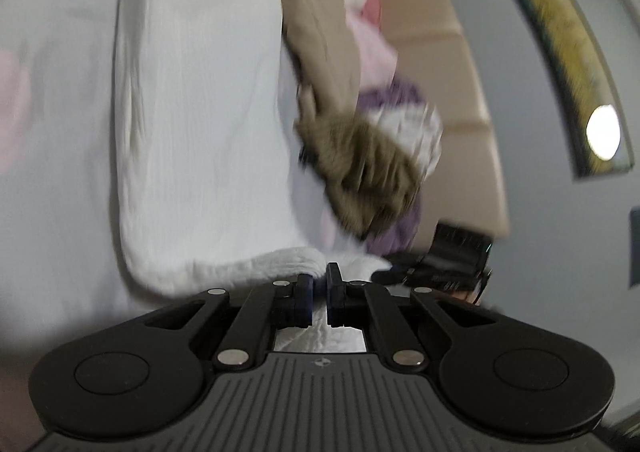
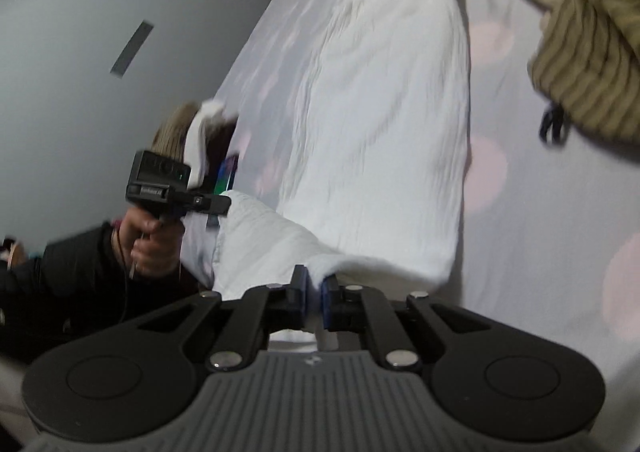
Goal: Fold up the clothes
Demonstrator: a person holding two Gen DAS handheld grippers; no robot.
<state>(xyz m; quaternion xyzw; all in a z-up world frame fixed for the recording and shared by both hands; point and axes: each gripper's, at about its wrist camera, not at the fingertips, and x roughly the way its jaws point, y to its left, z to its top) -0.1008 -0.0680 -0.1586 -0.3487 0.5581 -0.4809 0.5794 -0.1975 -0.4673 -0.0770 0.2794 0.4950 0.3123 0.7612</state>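
Observation:
A long white crinkled garment (image 1: 200, 112) lies stretched over a pale bed sheet with faint pink dots. My left gripper (image 1: 319, 284) is shut on the garment's near hem, and white cloth shows between its blue pads. In the right wrist view the same white garment (image 2: 380, 100) runs away up the bed. My right gripper (image 2: 315, 288) is shut on its other near corner, which is lifted off the sheet. The left gripper (image 2: 224, 204) appears there at the left, held in a hand (image 2: 148, 240), pinching the raised hem.
A heap of other clothes (image 1: 360, 156) in olive, tan, pink and purple lies to the right of the garment. An olive ribbed piece (image 2: 588, 64) sits at the upper right. A padded beige headboard (image 1: 448, 64), a grey wall and a framed picture (image 1: 560, 52) stand beyond.

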